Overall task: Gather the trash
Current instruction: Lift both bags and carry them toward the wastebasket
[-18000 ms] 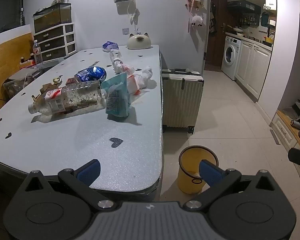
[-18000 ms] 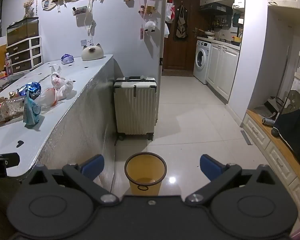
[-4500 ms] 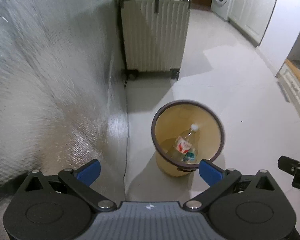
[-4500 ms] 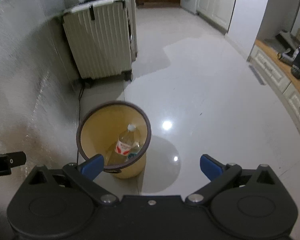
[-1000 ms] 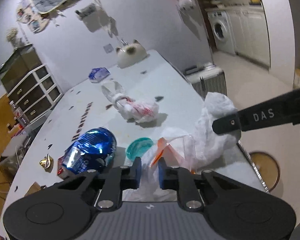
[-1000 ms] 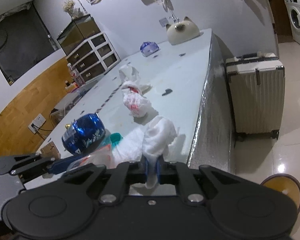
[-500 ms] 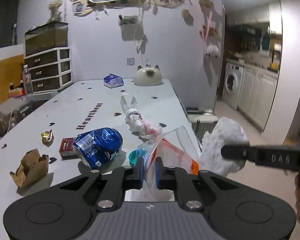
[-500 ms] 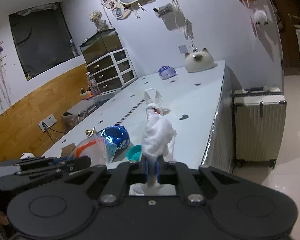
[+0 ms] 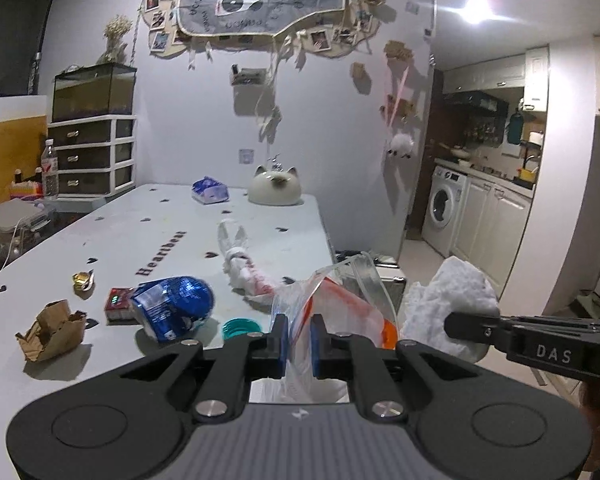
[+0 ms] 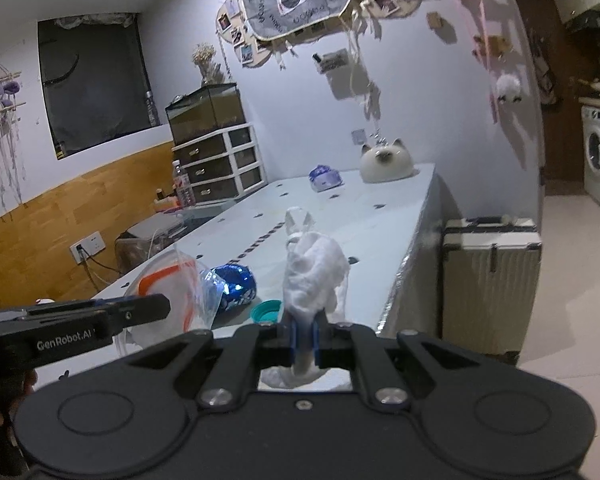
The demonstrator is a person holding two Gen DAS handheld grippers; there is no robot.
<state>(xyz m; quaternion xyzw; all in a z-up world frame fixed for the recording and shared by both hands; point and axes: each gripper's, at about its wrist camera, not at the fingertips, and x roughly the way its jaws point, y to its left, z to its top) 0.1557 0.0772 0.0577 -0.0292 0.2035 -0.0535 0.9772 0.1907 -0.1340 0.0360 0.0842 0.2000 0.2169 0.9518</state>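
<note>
- My left gripper (image 9: 299, 338) is clamped on a clear plastic bag with an orange strip (image 9: 340, 304), which stands up from between my blue pads at about 1 o'clock, lifted off the table (image 9: 148, 240).
- My right gripper (image 10: 305, 336) is pinched tight on a wad of white tissue (image 10: 314, 276); the wad rises toward 12 o'clock above the pads and a tail of it hangs below them.
- From my left camera the tissue (image 9: 448, 304) sits at 3 o'clock of the bag, just beside it, with the right gripper's finger across its lower part.
- From my right camera the bag (image 10: 176, 280) is at 9 o'clock of the tissue, behind the left gripper's finger.
- On the table, near the bag at 9 o'clock, lie a teal lid (image 9: 241, 328) and a crumpled blue foil packet (image 9: 174, 308).
- Farther at 9 o'clock are a small red box (image 9: 117, 307), touching the blue packet, and a torn piece of brown cardboard (image 9: 52, 330).
- At 11 o'clock from the bag lies a knotted white bag with red marks (image 9: 244, 270).
- At the far end of the table, around 12 o'clock, stands a cat-shaped white container (image 9: 275, 191), with a blue tissue pack (image 9: 209, 191) to its 9 o'clock.
- A cream suitcase (image 10: 491, 276) stands on the floor at the table's 3 o'clock side.
</note>
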